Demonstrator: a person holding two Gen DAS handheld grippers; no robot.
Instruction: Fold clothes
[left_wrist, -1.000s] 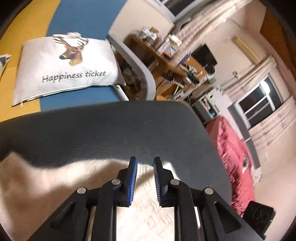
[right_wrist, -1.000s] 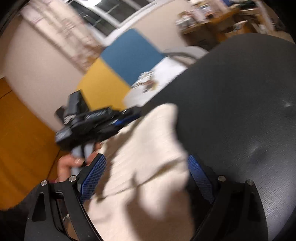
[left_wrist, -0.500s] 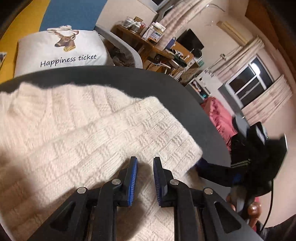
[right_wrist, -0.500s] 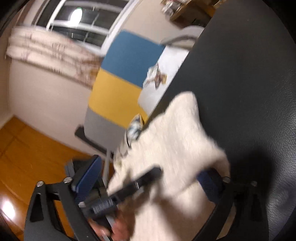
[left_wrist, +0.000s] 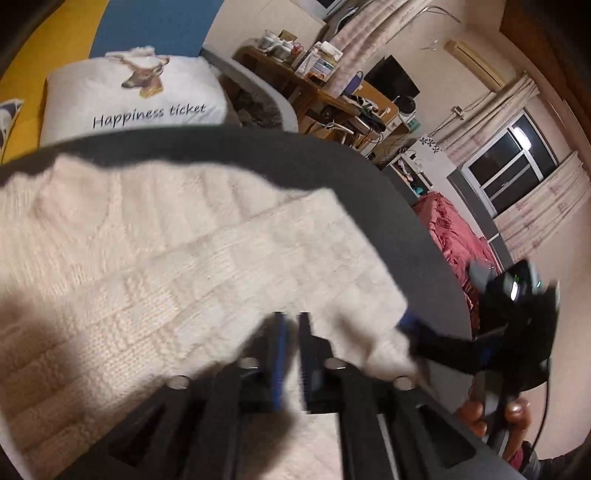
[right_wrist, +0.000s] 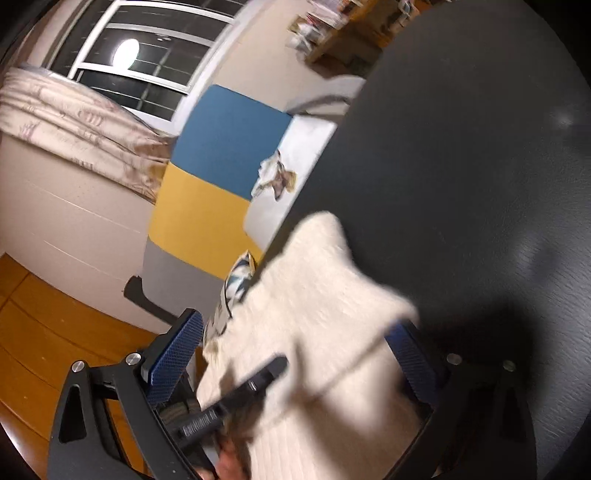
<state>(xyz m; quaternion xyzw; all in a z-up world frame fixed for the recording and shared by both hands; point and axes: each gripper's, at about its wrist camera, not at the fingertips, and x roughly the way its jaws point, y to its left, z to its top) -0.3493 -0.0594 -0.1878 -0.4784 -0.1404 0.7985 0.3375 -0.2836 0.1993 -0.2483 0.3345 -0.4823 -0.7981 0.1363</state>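
Your fingers over the cream knit sweater (left_wrist: 192, 266) on the dark round table (left_wrist: 369, 184).
Your left gripper (left_wrist: 290, 354) stands nearly closed, a narrow gap between its pads, whether cloth sits in it is unclear; sweater lies beneath and ahead. Your right gripper (right_wrist: 295, 354) gapes wide, sweater between its fingers, pads apart from it. Beyond the left fingers: a deer-print cushion (left_wrist: 133, 96).

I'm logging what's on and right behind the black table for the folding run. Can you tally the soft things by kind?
Cream knit sweater lying on the black table: 1
White deer-print cushion behind the table: 1
Patterned cushion, only partly in view: 1
Total: 3
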